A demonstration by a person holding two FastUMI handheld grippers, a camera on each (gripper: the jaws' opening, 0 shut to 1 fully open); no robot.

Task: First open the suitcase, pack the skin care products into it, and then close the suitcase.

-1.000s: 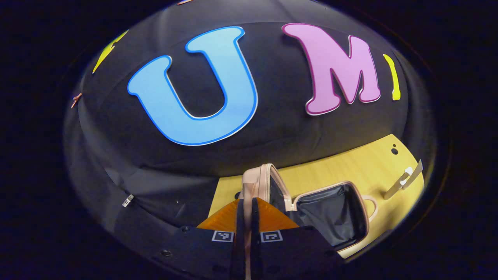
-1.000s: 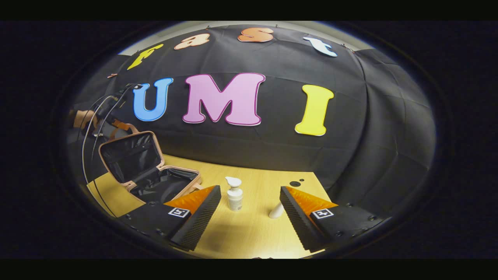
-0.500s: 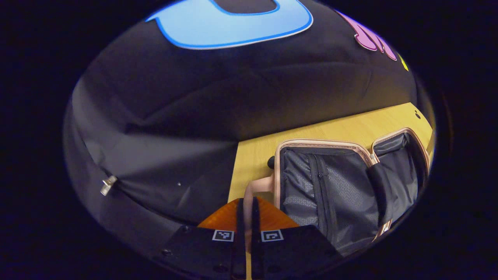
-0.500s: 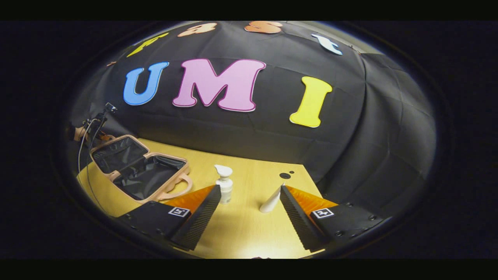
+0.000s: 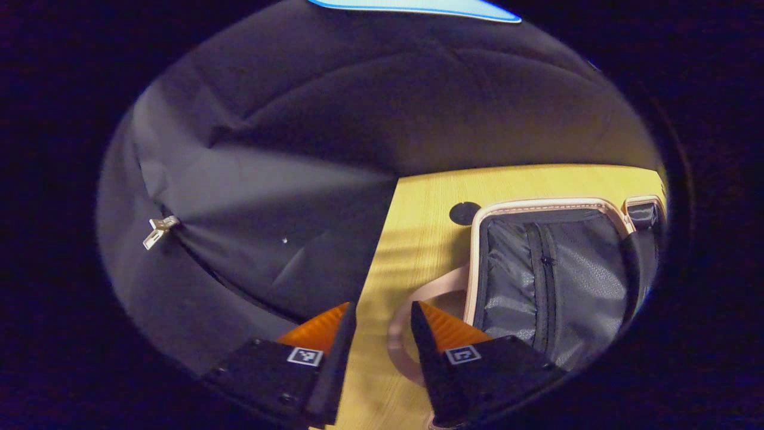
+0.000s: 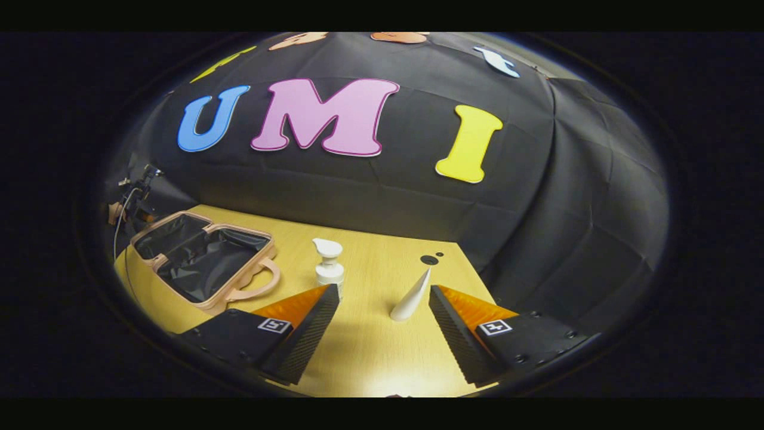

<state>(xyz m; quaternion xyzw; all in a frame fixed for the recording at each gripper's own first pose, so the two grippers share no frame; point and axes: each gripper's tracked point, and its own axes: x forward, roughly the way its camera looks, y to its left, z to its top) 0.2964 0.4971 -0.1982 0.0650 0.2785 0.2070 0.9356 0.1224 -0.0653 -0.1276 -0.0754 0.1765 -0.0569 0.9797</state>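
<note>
Black cloth is hung behind a yellow wooden table (image 5: 418, 239) in the left gripper view, and a small metal clip (image 5: 154, 230) is seen on the cloth. The left gripper (image 5: 382, 322) is held low over the table with its jaws parted and nothing between them; a pink handle (image 5: 399, 334) of the suitcase (image 5: 537, 206) is seen looping across the gap below the fingers, and whether it is touched cannot be told. The suitcase is laid open flat to the right, its dark lining and zip exposed. No readable writing is seen. In the right gripper view, the table (image 6: 370, 358) is seen from farther back. The right gripper (image 6: 383, 298) is held level above it, jaws wide apart and empty. A pump bottle (image 6: 329, 263) and a white tube (image 6: 410, 295) are stood ahead of it, the bottle just beyond the left finger. The suitcase (image 6: 203, 263) is laid open at far left. Labels are too small to be read.
</note>
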